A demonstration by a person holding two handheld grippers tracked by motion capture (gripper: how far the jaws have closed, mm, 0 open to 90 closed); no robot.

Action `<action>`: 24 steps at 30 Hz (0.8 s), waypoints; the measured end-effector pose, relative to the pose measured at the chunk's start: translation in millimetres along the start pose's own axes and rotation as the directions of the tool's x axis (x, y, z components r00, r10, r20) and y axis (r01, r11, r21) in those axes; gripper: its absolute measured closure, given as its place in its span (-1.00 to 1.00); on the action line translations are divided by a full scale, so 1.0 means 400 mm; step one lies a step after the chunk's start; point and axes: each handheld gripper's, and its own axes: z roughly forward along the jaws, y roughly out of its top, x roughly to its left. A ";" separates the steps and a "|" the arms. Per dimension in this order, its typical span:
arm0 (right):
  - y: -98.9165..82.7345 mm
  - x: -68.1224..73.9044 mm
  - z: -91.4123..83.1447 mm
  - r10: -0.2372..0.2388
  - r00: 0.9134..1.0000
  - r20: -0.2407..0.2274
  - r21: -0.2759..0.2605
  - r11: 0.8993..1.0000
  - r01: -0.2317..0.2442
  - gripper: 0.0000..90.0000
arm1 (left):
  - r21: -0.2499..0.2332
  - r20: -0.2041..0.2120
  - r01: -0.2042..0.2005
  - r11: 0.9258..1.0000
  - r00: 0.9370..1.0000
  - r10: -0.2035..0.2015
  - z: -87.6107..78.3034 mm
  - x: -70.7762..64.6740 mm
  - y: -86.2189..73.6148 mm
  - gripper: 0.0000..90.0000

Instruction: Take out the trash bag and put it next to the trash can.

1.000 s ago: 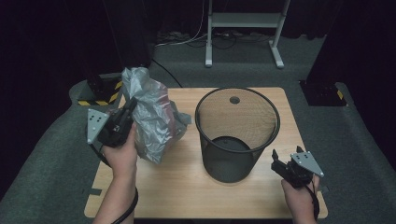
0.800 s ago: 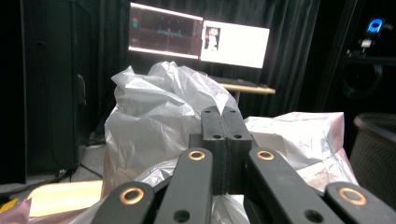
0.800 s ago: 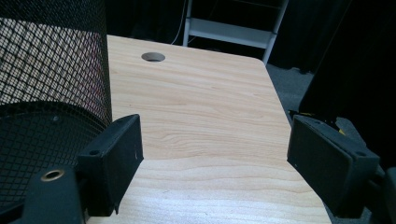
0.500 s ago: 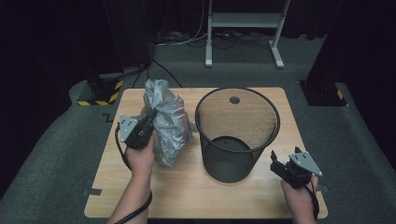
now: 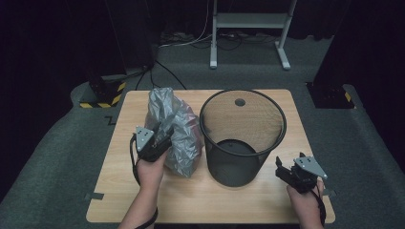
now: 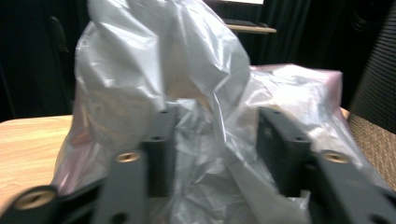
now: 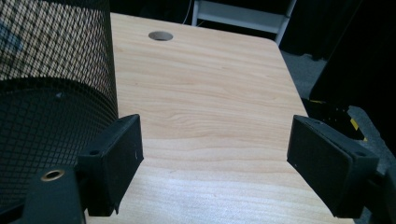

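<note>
Two grippers were inspected. Left gripper (image 5: 160, 136) jaws had just been opening, standing half apart with the plastic bag (image 5: 179, 138) loose between them, apparently released onto the bench (image 5: 267, 200) beside the mesh bin (image 5: 243, 138). Right gripper (image 5: 289, 174) jaws stood wide, empty.

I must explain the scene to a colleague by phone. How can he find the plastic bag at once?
Look at the light wooden table. On it stands a black wire-mesh wastebasket; directly to its left in the high view sits the crumpled grey translucent plastic bag. It is the only soft, shiny thing there.
</note>
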 end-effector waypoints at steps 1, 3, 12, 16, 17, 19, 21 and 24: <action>-0.002 0.001 0.002 -0.001 1.000 -0.002 0.005 1.000 0.001 -0.60 | 0.001 0.002 -0.017 1.000 1.000 0.017 -0.008 -0.003 0.000 -0.09; -0.005 0.003 0.006 -0.001 1.000 -0.007 0.015 1.000 0.001 -0.60 | 0.028 0.017 -0.034 0.999 0.999 0.033 -0.022 -0.010 0.000 -0.26; -0.004 0.009 0.006 -0.007 1.000 -0.028 0.021 1.000 0.007 -0.60 | 0.058 0.033 -0.074 0.996 0.997 0.072 -0.137 -0.050 -0.019 -0.60; -0.002 0.011 0.005 -0.005 0.999 -0.036 0.022 1.000 0.006 -0.60 | 0.085 0.040 -0.048 0.995 0.998 0.045 -0.172 -0.040 -0.046 -0.67; -0.001 0.012 0.005 -0.005 0.999 -0.038 0.021 1.000 0.005 -0.60 | 0.092 0.043 -0.037 0.995 0.999 0.033 -0.174 -0.034 -0.050 -0.67; 0.001 0.012 0.004 -0.006 0.999 -0.042 0.019 1.000 0.007 -0.60 | 0.106 0.037 -0.031 0.994 0.999 0.028 -0.173 -0.024 -0.051 -0.67; 0.003 0.015 0.002 -0.003 0.999 -0.046 0.017 1.000 0.004 -0.60 | 0.111 0.046 -0.027 0.993 0.999 0.022 -0.173 -0.019 -0.054 -0.67; 0.004 0.016 0.001 -0.010 0.999 -0.051 0.015 1.000 0.011 -0.60 | 0.132 0.052 -0.034 0.991 0.998 0.027 -0.171 -0.017 -0.057 -0.67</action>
